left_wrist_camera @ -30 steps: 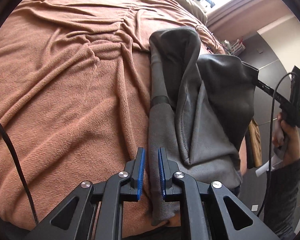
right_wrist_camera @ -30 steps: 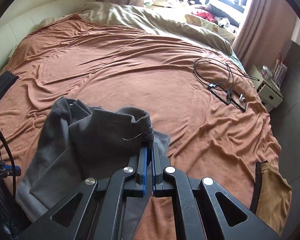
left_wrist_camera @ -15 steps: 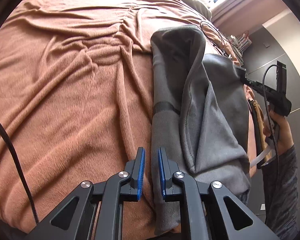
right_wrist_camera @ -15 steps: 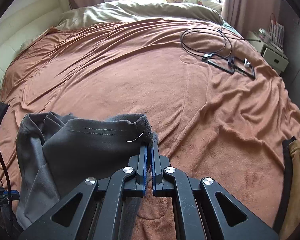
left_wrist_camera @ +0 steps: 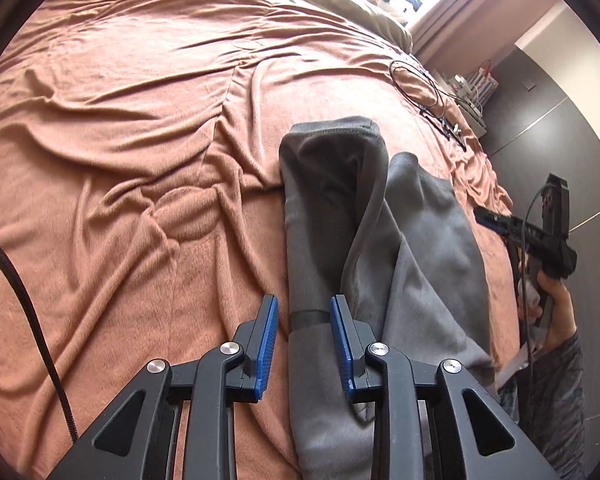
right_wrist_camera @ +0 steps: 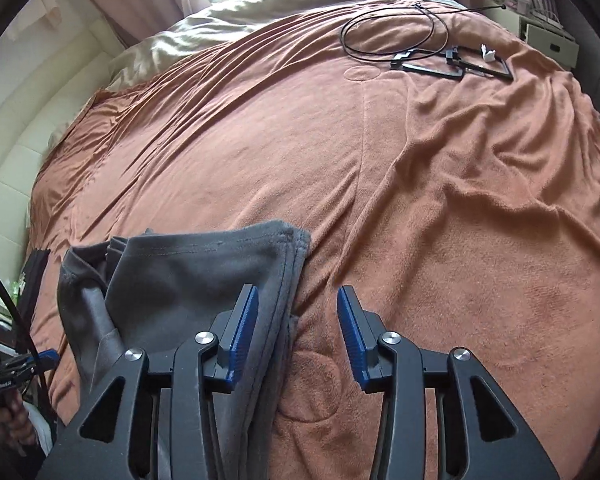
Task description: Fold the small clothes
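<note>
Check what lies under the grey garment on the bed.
The grey garment lies folded on the brown blanket, which shows all round it. Anything between its layers or directly beneath is covered.

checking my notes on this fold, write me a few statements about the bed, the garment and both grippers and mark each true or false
1. The grey garment lies on a brown blanket. True.
2. The right gripper is clamped on the garment's hem. False: its jaws have just been opening and the pads stand clear of the cloth.
3. A black cable lies looped on the blanket's far side. True.
4. The left gripper is shut tight. False: its jaws have just been opening, and garment lies below the gap.
5. The garment is red. False: grey.
</note>
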{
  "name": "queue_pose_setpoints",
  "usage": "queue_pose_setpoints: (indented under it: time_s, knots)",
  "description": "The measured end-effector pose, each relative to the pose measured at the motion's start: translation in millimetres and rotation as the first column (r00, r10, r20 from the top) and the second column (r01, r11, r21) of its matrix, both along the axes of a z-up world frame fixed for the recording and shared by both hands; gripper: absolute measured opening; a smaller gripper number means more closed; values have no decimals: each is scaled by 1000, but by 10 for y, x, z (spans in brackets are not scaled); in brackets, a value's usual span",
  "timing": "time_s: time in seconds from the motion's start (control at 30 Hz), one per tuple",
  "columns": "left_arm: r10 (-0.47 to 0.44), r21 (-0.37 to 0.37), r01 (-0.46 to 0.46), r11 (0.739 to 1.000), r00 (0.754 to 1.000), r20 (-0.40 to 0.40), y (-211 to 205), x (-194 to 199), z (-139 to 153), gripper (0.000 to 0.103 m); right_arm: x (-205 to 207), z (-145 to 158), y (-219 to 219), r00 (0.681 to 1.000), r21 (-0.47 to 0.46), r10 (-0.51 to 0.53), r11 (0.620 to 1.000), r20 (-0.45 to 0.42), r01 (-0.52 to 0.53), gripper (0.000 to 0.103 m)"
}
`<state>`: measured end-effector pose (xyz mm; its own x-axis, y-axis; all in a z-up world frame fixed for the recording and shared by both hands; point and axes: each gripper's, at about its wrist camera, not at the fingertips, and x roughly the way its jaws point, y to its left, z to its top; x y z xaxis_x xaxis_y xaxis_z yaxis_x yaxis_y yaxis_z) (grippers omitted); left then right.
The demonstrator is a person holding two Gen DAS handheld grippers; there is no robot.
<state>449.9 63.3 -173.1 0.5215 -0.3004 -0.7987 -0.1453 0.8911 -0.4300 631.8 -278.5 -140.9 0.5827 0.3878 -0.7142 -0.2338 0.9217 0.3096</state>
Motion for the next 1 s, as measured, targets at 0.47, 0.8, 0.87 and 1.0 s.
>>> queue_pose_setpoints:
  time_s: [0.47,0.8,0.87,1.0]
  knots:
    - [-36,85,34,996,999,16,21,464,393,49,-351,-33,-15,998,-49,56,997,-1,-56,39]
    - [-148,261,144,954,989,-2,-318,1228,701,59,-353,-116,70,999,-18,41,999,-11,-41,39]
    - [-176,299,176,938,984,-27,-412,1393,678,59,-356,-114,88,999,-13,41,999,-10,-41,39]
    - [-226,383,253,888,967,-115,-576,1713,509,59,-354,-104,109,999,-8,46,999,-1,-46,39]
